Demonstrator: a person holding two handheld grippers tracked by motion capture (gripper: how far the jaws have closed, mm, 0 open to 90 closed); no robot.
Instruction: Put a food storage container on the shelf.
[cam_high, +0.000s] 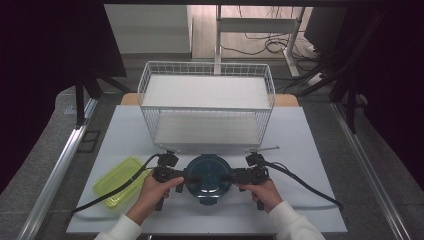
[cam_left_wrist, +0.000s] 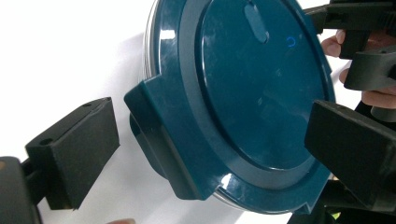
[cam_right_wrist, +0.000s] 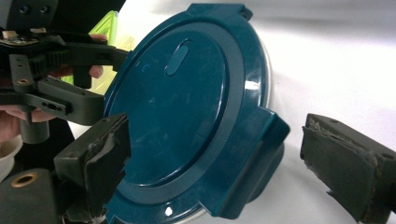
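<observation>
A round container with a dark teal lid (cam_high: 207, 179) rests on the white table near the front edge. My left gripper (cam_high: 191, 178) is at its left side and my right gripper (cam_high: 226, 177) at its right. In the left gripper view the left gripper (cam_left_wrist: 210, 149) is open, its jaws straddling one side latch tab (cam_left_wrist: 159, 140) of the lid (cam_left_wrist: 252, 88). The right gripper (cam_right_wrist: 229, 165) is open too, its jaws either side of the opposite latch tab (cam_right_wrist: 257, 149) of the lid (cam_right_wrist: 177, 107). Neither pair of jaws presses on the lid.
A white wire two-shelf rack (cam_high: 207, 63) stands just behind the container. A lime-green rectangular box (cam_high: 120, 181) lies to the left, by the left hand. Black cables trail from both grippers across the white tabletop (cam_high: 310, 165).
</observation>
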